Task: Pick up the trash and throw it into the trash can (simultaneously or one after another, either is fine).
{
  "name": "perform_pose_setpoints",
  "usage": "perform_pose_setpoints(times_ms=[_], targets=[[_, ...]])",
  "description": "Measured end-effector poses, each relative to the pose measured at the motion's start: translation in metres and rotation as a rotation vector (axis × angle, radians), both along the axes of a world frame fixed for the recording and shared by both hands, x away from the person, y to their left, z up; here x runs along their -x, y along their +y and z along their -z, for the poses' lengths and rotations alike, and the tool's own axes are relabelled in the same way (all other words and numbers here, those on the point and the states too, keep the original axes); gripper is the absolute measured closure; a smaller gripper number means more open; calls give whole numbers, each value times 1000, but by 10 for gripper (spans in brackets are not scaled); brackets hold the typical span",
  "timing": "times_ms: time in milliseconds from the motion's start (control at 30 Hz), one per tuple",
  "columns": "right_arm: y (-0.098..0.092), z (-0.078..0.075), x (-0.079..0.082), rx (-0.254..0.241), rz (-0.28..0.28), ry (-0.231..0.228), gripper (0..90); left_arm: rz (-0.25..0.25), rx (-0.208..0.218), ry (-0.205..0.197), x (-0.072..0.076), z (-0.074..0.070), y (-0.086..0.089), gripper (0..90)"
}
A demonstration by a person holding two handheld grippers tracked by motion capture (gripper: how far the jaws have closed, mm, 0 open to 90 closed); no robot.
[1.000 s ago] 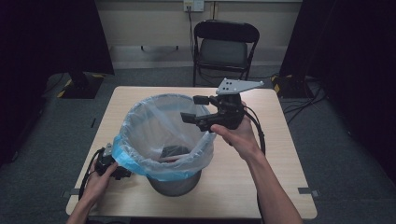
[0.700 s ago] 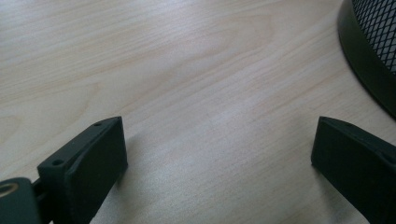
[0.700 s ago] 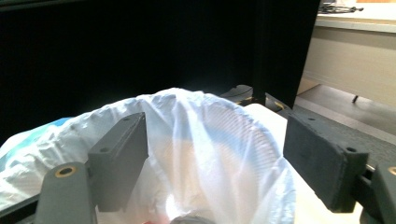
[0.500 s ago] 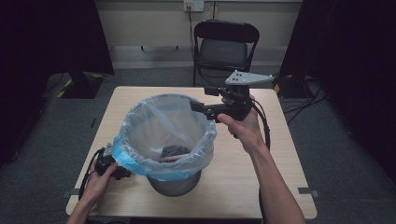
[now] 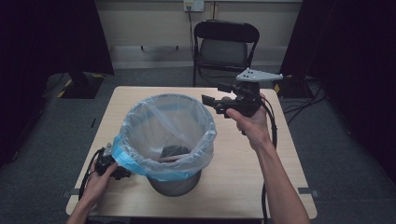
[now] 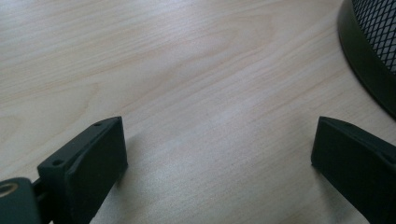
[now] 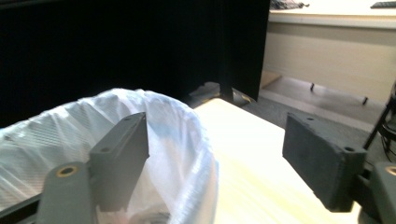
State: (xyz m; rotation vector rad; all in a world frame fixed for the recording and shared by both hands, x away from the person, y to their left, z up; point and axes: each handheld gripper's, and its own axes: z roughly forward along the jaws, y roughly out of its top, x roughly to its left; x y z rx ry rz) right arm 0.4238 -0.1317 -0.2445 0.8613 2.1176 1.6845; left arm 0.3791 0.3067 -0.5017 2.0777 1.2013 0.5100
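1. Bin liner (image 5: 164, 122), a thin translucent white bag with a blue hem, sits draped over the rim of a dark mesh wastebasket (image 5: 175, 183) at the centre of the high view, on the pale wooden desk (image 5: 243, 177).
2. Your right tongs (image 5: 215, 99) hover in the upper right of centre in the high view, beside the far right edge of the bag's mouth; the jaws stand wide apart with nothing between them. In the right gripper view the folded lip of the liner (image 7: 187, 135) lies just beyond the left jaw.
3. Your left tongs (image 5: 112, 163) rest low on the desk at the lower left of the high view, against the blue hem (image 5: 122, 156). The left gripper view shows the jaws spread open over bare wood, with the basket's base (image 6: 362, 56) at the upper right.
4. Expect the plastic to be light, limp and slippery; it will likely crumple and slide, not hold a shape, and a hard tug could tear it.
5. Best purchase looks to be the doubled film where it folds over the rim, pinched through both layers.
6. Something dark (image 5: 172, 152) lies at the bottom of the bag; what it is cannot be made out.
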Motion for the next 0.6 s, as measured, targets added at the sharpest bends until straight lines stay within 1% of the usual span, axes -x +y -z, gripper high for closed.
perform_pose_setpoints(times_ms=[133, 333, 467, 600], targets=[[-7, 3, -4, 3, 33, 15, 234, 0, 1, 2, 0, 0, 0, 28], [-17, 7, -7, 10, 86, 18, 236, -1, 1, 2, 0, 0, 0, 28], [-24, 14, -7, 26, 130, 25, 241, -1, 0, 0, 0, 0, 0, 28], [-36, 23, -6, 29, 169, 38, 242, -1, 0, 1, 0, 0, 0, 28]])
